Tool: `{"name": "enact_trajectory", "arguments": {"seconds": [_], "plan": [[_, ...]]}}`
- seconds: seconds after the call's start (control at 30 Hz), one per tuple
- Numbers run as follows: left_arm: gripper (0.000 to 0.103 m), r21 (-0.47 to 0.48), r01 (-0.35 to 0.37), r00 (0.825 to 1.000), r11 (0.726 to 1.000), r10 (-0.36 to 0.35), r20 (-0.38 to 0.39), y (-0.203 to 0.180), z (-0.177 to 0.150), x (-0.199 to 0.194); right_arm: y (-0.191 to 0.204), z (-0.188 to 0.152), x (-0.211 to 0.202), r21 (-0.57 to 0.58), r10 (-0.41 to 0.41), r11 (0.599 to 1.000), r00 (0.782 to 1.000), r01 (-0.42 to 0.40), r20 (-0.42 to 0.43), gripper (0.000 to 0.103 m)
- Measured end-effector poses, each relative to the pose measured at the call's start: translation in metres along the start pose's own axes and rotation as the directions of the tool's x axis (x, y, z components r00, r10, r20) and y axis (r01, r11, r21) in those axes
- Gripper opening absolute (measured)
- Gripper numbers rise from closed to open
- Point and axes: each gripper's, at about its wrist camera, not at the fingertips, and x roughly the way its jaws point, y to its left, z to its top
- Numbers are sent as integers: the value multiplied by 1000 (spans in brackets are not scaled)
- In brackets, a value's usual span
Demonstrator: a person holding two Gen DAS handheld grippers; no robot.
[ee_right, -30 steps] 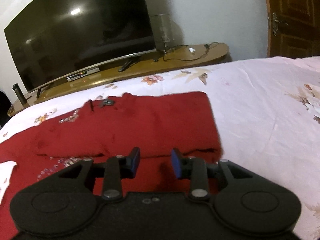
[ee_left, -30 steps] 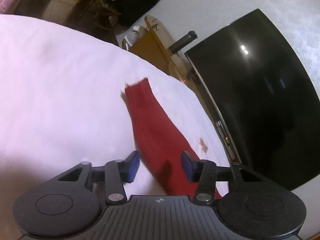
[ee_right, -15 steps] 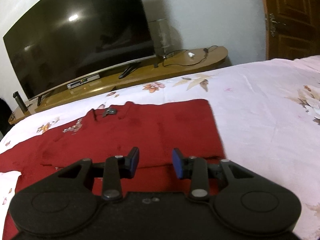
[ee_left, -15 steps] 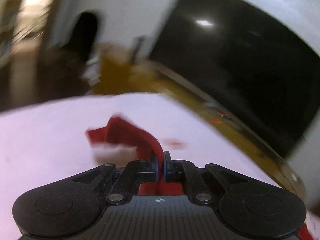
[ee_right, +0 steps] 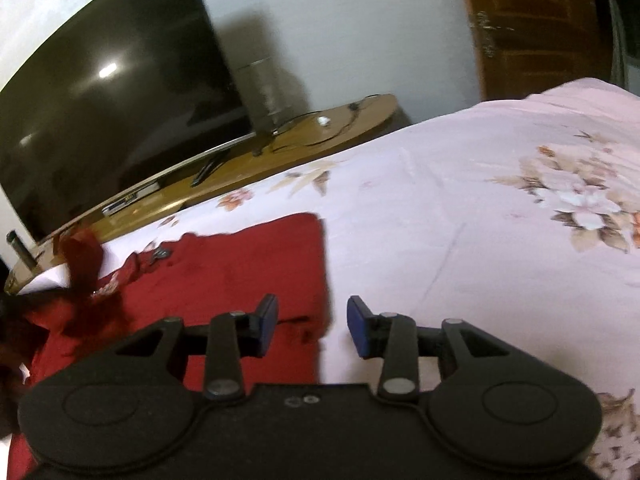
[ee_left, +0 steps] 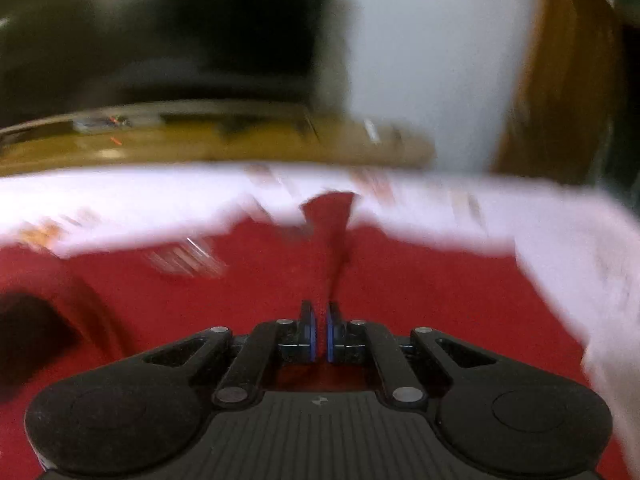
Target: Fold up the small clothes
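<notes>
Pinching red sleeve (ee_left: pixel 330 236), left gripper (ee_left: pixel 319 330) fingers (ee_left: pixel 307 326) closed.

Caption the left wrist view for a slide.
Left gripper shut on a sleeve of the red garment, lifting it above the rest spread on the floral bedsheet.

No readable text, label or number anywhere (frames partly blurred).
</notes>
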Motion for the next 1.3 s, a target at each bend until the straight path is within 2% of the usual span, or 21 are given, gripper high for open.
{"name": "enact_trajectory", "arguments": {"seconds": [0.03, 0.07, 0.1, 0.13, 0.17, 0.2, 0.3, 0.4, 0.47, 0.53, 0.57, 0.7, 0.73, 0.8, 0.83, 0.93, 1.07, 1.13, 1.2, 1.23, 1.3], "plan": [[5, 44, -28, 1000, 999, 28, 10, -17, -8, 1, -4, 2, -1, 6, 1, 1000, 1000, -1, -4, 39], [16, 107, -71, 997, 992, 67, 39, -30, -9, -2, -6, 3, -2, 11, 6, 1000, 1000, -6, -7, 41], [28, 134, -73, 997, 988, 69, 36, -35, -9, -8, -8, 5, -2, 18, 15, 1000, 1000, -15, -9, 41], [56, 133, -44, 998, 990, 39, 41, -33, -6, -17, -8, 6, -1, 23, 28, 999, 1000, -27, -11, 43], [71, 113, -27, 996, 993, 17, 93, -28, -6, -36, -7, 7, 2, 30, 46, 999, 999, -45, -11, 46], [72, 93, -35, 989, 995, 21, 149, -21, -7, -55, -5, 7, 5, 38, 64, 997, 998, -63, -10, 48], [72, 32, -70, 980, 997, 62, 191, 17, -10, -98, 10, 9, 29, 111, 165, 981, 986, -161, -36, 49], [72, -12, -242, 952, 970, 240, 191, 75, -33, -125, 41, 7, 66, 182, 300, 942, 951, -283, -76, 48], [72, -68, -310, 938, 948, 316, 141, 113, -44, -129, 61, 5, 94, 218, 357, 920, 927, -327, -117, 46], [72, -84, -335, 933, 938, 343, 109, 144, -50, -130, 79, 1, 120, 247, 390, 905, 908, -347, -152, 46], [72, -60, -338, 934, 939, 342, 98, 150, -51, -125, 85, -1, 136, 274, 395, 899, 902, -341, -176, 46], [69, -33, -310, 949, 950, 312, 44, 174, -58, -105, 96, -11, 170, 390, 413, 867, 886, -312, -209, 40], [53, -36, -302, 952, 953, 303, 30, 177, -59, -102, 98, -10, 172, 393, 416, 864, 887, -315, -203, 33], [50, -87, -274, 961, 958, 277, 23, 180, -62, -94, 106, -8, 173, 373, 407, 872, 892, -316, -197, 20], [50, -98, -275, 960, 956, 279, 26, 182, -62, -94, 111, -5, 170, 344, 389, 885, 904, -313, -177, 6], [42, -103, -277, 959, 955, 281, 28, 185, -66, -90, 120, 5, 155, 239, 351, 918, 928, -316, -124, 5], [23, -106, -241, 969, 965, 245, 25, 188, -70, -88, 115, 25, 103, 107, 335, 936, 942, -336, 24, 5], [18, -99, -231, 972, 968, 235, 23, 187, -70, -87, 104, 24, 89, 57, 304, 950, 951, -307, 52, 5], [14, -97, -228, 973, 969, 231, 19, 185, -69, -88, 86, 15, 102, 68, 223, 973, 975, -221, -25, 5], [14, -101, -226, 973, 969, 229, 16, 185, -69, -89, 76, 8, 115, 106, 193, 977, 977, -184, -86, 5], [14, -107, -223, 974, 969, 225, 9, 185, -68, -89, 67, -1, 124, 115, 191, 978, 973, -177, -127, 5]]}}
